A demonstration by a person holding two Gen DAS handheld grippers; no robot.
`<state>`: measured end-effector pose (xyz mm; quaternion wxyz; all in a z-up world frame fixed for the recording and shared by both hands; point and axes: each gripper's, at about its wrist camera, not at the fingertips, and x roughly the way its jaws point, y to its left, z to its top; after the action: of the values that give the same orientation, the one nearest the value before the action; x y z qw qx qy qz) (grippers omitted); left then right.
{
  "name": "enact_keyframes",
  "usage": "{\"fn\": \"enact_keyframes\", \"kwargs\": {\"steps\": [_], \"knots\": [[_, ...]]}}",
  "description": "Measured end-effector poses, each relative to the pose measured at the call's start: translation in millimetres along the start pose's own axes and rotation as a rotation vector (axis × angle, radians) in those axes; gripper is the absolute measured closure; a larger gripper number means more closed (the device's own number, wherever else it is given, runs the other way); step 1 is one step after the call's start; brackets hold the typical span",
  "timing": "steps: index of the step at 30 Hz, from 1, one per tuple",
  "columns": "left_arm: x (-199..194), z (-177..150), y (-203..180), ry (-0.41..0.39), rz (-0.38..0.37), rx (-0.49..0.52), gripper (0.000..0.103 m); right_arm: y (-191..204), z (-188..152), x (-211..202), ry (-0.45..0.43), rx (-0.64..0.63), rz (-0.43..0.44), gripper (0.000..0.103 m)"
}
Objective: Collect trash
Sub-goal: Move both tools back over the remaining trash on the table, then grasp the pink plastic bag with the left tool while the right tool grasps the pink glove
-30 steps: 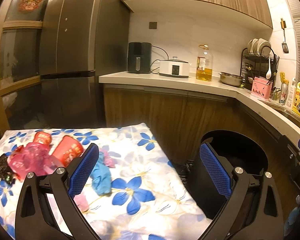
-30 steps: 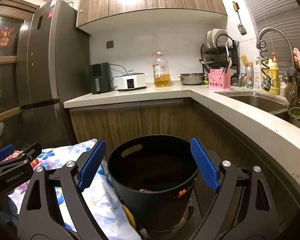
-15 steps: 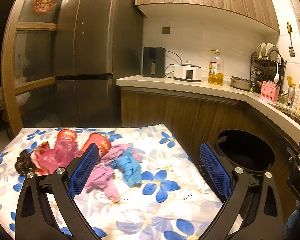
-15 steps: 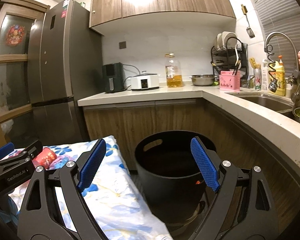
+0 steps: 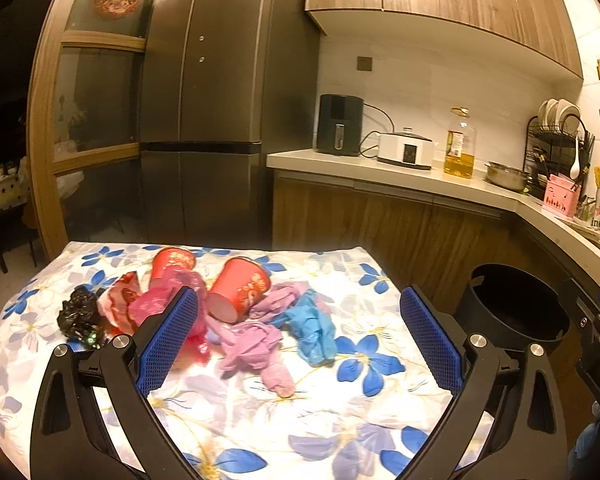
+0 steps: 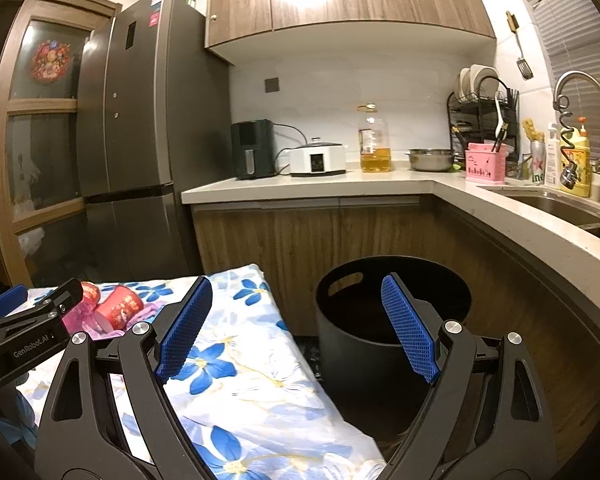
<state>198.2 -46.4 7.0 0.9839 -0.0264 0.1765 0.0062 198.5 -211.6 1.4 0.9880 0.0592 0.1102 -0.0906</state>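
- The left gripper (image 5: 296, 336) stands with its jaws spread wide and nothing between the blue pads (image 5: 168, 336); it hangs above the near part of a table covered by a blue-flowered cloth (image 5: 380, 368).
- The trash lies in a loose heap on the far left half of that cloth, beyond the left pad and partly hidden behind it.
- Nearest the gap between the jaws is a crumpled pink glove (image 5: 256, 344), with a blue glove (image 5: 314, 328) just beside it on the right; neither touches a pad.
- A red paper cup (image 5: 240, 288) lies tipped on its side behind the gloves, its mouth facing the camera; a second red cup (image 5: 172, 264) sits further back and left.
- A pink plastic bag (image 5: 156, 304) and a red-printed wrapper (image 5: 120, 300) are bunched against the cups, and a black crumpled bag (image 5: 78, 316) lies at the left end of the heap.
- The right gripper (image 6: 296, 324) is also wide open and empty, held over the right edge of the table.
- A black round bin (image 6: 364, 356) stands on the floor just beside the table, against the wooden cabinets (image 6: 300, 236); in the right wrist view it sits ahead between the pads, nearer the right one.
- In the left wrist view the same bin is well to the right of the heap, outside the right pad.
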Motion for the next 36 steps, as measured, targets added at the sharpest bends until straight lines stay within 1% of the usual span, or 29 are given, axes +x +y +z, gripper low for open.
{"fn": "enact_keyframes", "kwargs": {"steps": [5,14,18,21,24,27,29,31,33,34,35,36], "knots": [[0,-5,20,-0.005,0.031,-0.021,0.006,19,-7,7,0.014,-0.009,0.022,0.018],[-1,-19,82,-0.042,0.099,-0.074,0.006,60,-24,27,0.057,-0.028,0.088,0.018],[3,-25,106,-0.041,0.116,-0.083,0.006,77,-31,36,0.076,-0.043,0.116,0.018],[9,-28,122,-0.029,0.142,-0.103,0.006,90,-37,43,0.089,-0.050,0.138,0.018],[16,-27,130,-0.025,0.134,-0.129,0.006,101,-42,51,0.106,-0.057,0.155,0.018],[30,-23,128,-0.008,0.100,-0.129,0.006,109,-45,57,0.119,-0.055,0.165,0.018],[42,-21,126,0.006,0.095,-0.115,0.007,111,-46,61,0.125,-0.054,0.166,0.018],[60,-20,122,0.030,0.106,-0.081,0.013,110,-46,63,0.128,-0.054,0.166,0.018],[75,-21,121,0.066,0.113,-0.069,0.019,110,-46,65,0.128,-0.056,0.164,0.018],[80,-21,121,0.084,0.107,-0.070,0.028,110,-47,66,0.130,-0.058,0.163,0.018],[84,-22,122,0.103,0.101,-0.073,0.033,111,-48,69,0.135,-0.060,0.163,0.018],[89,-24,123,0.124,0.094,-0.078,0.041,114,-49,70,0.140,-0.062,0.164,0.018]]}}
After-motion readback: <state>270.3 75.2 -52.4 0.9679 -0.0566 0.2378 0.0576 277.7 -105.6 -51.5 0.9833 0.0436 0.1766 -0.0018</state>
